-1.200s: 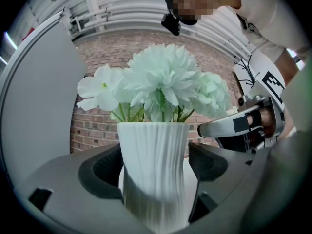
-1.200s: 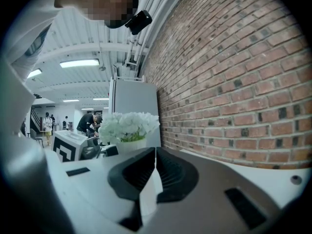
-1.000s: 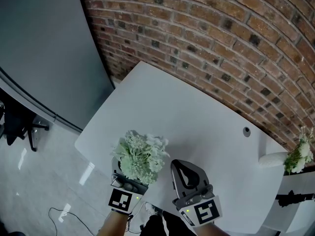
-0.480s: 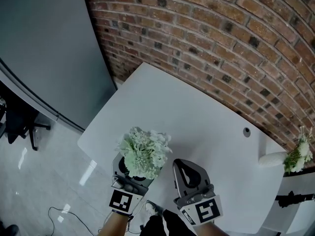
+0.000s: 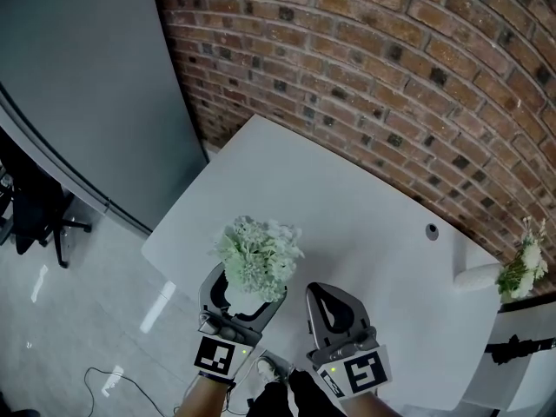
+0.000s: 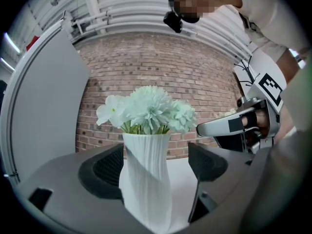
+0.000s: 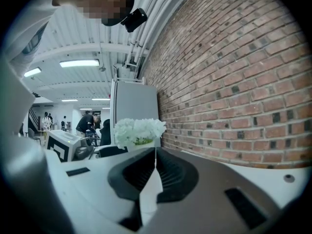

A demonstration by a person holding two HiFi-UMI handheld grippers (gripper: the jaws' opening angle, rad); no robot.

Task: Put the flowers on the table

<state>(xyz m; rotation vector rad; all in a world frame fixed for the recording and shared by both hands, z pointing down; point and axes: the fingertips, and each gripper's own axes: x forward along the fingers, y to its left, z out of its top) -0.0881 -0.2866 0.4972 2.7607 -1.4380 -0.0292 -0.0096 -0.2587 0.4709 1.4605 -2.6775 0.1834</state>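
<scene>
A bunch of pale green-white flowers [image 5: 259,252] stands upright in a ribbed white vase [image 6: 146,179] at the near edge of the white table [image 5: 347,189]. My left gripper [image 5: 246,290] is open around the vase. Its left pad lies close against the vase and its right pad [image 6: 207,162] stands apart from it. My right gripper [image 5: 328,301] is just to the right, shut with nothing in it. In the right gripper view the jaws of my right gripper [image 7: 156,152] meet, and the flowers [image 7: 139,129] show beyond them at the left.
A brick wall [image 5: 391,68] runs along the table's far side. A grey panel [image 5: 78,85] stands at the left, with a black chair [image 5: 30,220] below it. Another bunch of flowers [image 5: 521,268] sits at the far right. A small round hole [image 5: 432,231] marks the tabletop.
The vase and my left gripper have moved a little forward over the table's edge. The left jaws have spread wider and no longer clamp the vase. My right gripper has stayed put.
</scene>
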